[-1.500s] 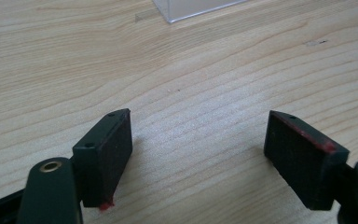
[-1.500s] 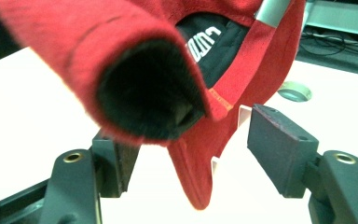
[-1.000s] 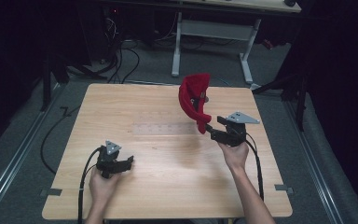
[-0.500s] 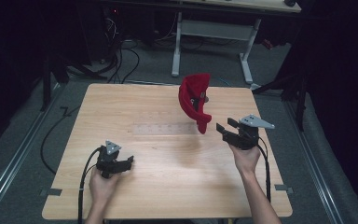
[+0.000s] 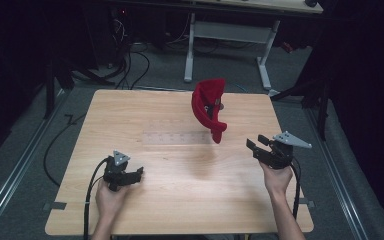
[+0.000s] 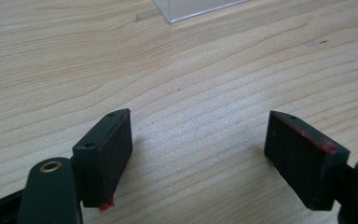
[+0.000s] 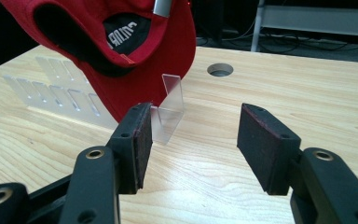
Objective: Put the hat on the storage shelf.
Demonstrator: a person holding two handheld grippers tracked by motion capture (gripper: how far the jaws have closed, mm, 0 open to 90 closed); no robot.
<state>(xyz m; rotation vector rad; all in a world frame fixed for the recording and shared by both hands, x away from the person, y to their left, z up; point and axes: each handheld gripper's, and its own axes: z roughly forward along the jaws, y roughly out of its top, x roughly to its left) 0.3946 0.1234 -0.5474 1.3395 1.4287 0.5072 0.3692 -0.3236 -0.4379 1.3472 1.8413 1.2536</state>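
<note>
A red cap hangs brim-down on a clear upright stand at the back middle of the wooden table. My right gripper is to the right of the cap and apart from it, pointing at it. In the right gripper view the cap is ahead and to the left of the right gripper. Its jaws are open, have just been closing a little, and hold nothing. My left gripper rests near the front left, and in its own view the left gripper is open over bare wood.
A flat clear slotted rack lies on the table left of the cap, and its corner lies ahead of the left jaws. A round hole is cut in the tabletop behind the stand. Dark floor, cables and a white desk frame lie beyond.
My right gripper has drawn back to the right, away from the cap's brim, and its jaws have narrowed a little. The cap stays on the stand. The left gripper has not moved.
</note>
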